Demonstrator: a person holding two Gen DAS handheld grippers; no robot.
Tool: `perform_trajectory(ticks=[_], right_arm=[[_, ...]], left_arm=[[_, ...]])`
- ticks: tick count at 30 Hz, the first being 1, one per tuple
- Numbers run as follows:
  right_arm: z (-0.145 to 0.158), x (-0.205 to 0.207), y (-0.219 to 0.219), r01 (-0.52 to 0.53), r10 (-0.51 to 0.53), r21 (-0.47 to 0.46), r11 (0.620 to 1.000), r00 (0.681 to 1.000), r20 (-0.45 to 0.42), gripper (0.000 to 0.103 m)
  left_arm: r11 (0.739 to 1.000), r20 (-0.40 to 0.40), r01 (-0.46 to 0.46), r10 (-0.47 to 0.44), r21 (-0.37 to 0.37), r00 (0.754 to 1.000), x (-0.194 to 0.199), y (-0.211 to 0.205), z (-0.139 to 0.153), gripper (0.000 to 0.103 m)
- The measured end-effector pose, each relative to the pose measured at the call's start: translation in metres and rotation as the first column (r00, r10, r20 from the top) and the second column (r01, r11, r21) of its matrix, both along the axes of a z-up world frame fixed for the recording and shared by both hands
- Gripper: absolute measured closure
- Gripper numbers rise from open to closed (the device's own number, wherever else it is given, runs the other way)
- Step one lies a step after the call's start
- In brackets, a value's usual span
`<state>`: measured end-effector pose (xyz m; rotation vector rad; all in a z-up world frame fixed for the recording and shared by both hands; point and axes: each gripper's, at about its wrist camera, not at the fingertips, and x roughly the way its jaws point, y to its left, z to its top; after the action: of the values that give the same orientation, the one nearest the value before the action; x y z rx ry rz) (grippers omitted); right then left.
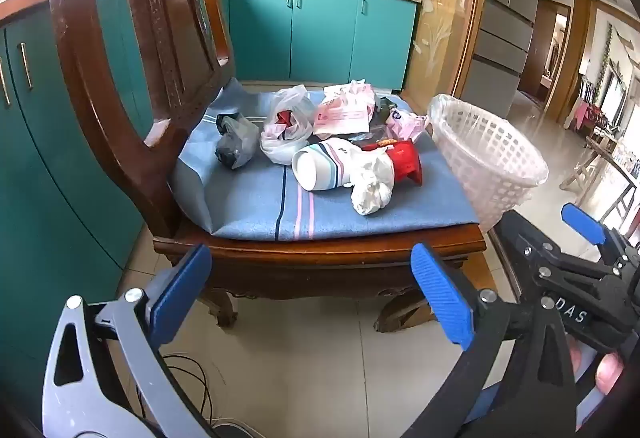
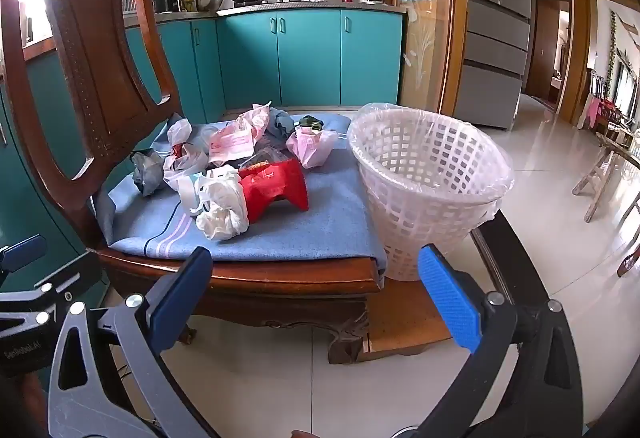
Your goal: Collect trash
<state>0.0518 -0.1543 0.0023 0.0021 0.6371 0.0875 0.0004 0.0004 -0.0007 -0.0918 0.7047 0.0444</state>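
Observation:
A pile of trash lies on the blue cushion (image 1: 256, 206) of a wooden chair: a crumpled white bag (image 1: 370, 186) (image 2: 222, 210), a red package (image 1: 408, 160) (image 2: 276, 182), a striped paper cup (image 1: 320, 166), a grey bag (image 1: 236, 142), white and pink plastic bags (image 1: 286, 126) (image 2: 236, 136). A white lattice bin (image 1: 486, 154) (image 2: 428, 182) with a clear liner stands right of the chair. My left gripper (image 1: 312, 290) and right gripper (image 2: 316, 290) are both open and empty, held in front of the chair's front edge, apart from the trash.
The chair's carved wooden back (image 2: 100, 58) rises at the left. Teal kitchen cabinets (image 2: 304, 54) stand behind, with pots on the counter. A grey fridge (image 2: 496, 22) is at the right. Cables (image 1: 192, 386) lie on the tiled floor. A low wooden platform (image 2: 404, 322) sits under the bin.

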Motion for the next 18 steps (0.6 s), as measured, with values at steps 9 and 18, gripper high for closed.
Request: perform_trajectory(ticks=[9, 18], right_arm=[[0.000, 0.001, 0.000, 0.001, -0.001, -0.002, 1.000, 1.000, -0.011, 0.003], [-0.001, 0.001, 0.000, 0.001, -0.001, 0.001, 1.000, 1.000, -0.012, 0.003]], left_arm=[[1.000, -0.013, 0.008, -0.007, 0.024, 1.000, 0.000, -0.003, -0.004, 0.003], [1.000, -0.011, 0.008, -0.008, 0.023, 1.000, 0.002, -0.002, -0.005, 0.003]])
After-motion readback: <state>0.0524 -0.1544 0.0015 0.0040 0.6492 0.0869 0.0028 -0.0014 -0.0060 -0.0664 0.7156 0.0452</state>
